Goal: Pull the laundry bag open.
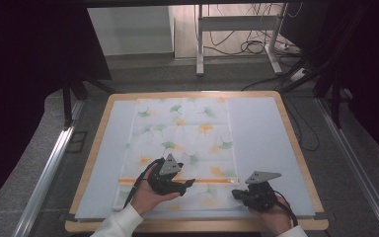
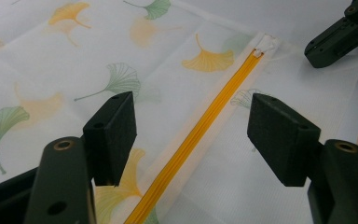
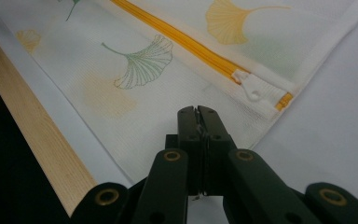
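Work in hand: zipping or unzipping of a ginkgo-print mesh bag along its orange zipper.
Bag position: spread flat on a pale mat over the wooden desk, roughly centred, near edge close to the person.
Zipper position: ran left to right across the near part of the bag; seen in the left gripper view as a closed orange line between the jaws and away toward the far corner.
Zipper pull: white tab parked at the right end of the track, just short of the bag's right edge; same tab seen far off in the left gripper view.
Left gripper: over the middle of the zipper, jaws wide with the track between them and untouched by either pad.
Right gripper: near the bag's near-right corner, jaws pressed fully together, tips low over the fabric close to the pull; cloth pinched or not, impossible to tell.
Done, as judged: bag laid out and smoothed, teeth meshed along the visible length.
Left, as judged: pull not yet grasped; any sliding of it along the track still ahead.
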A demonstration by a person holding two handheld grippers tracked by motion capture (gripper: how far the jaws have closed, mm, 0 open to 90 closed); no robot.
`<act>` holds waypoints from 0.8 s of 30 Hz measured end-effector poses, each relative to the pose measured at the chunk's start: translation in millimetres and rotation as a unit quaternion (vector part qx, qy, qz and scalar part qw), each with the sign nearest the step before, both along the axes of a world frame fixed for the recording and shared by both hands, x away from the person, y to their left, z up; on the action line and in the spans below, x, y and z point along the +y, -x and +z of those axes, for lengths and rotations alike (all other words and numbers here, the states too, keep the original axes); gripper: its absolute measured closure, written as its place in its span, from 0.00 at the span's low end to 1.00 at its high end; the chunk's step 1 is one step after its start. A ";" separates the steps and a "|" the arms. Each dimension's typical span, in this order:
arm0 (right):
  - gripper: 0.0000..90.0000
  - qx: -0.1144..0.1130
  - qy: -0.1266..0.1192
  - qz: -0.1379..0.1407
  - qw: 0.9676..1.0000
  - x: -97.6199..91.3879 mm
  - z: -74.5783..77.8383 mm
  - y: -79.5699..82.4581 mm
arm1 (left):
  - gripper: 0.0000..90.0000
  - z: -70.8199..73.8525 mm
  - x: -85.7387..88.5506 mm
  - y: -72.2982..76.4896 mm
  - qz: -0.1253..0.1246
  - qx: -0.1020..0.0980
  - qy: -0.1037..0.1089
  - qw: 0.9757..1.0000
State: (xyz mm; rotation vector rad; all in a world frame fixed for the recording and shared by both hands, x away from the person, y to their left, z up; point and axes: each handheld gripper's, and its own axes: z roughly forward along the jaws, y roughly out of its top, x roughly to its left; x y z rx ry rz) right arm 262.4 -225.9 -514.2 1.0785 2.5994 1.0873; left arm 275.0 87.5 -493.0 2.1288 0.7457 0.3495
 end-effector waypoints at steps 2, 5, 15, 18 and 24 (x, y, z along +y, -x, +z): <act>0.98 0.002 0.001 0.002 1.000 0.5 -0.8 -0.3 | 0.36 -0.5 -5.3 -2.0 -0.005 0.001 -0.001 1.000; 0.98 0.002 0.001 0.003 1.000 0.8 -0.5 -0.2 | 0.36 -0.7 -9.4 -4.0 -0.008 0.004 0.002 1.000; 0.98 0.001 0.002 0.000 1.000 0.1 -0.6 -1.6 | 0.37 -2.0 -24.0 -10.3 -0.018 0.011 0.007 1.000; 0.98 0.002 0.004 0.001 1.000 0.1 -0.8 -1.8 | 0.37 -2.0 -29.2 -12.6 -0.021 0.014 0.013 1.000; 0.98 0.001 0.011 0.004 1.000 3.0 -1.8 -2.6 | 0.37 -4.2 -45.1 -14.2 -0.032 0.015 0.005 0.999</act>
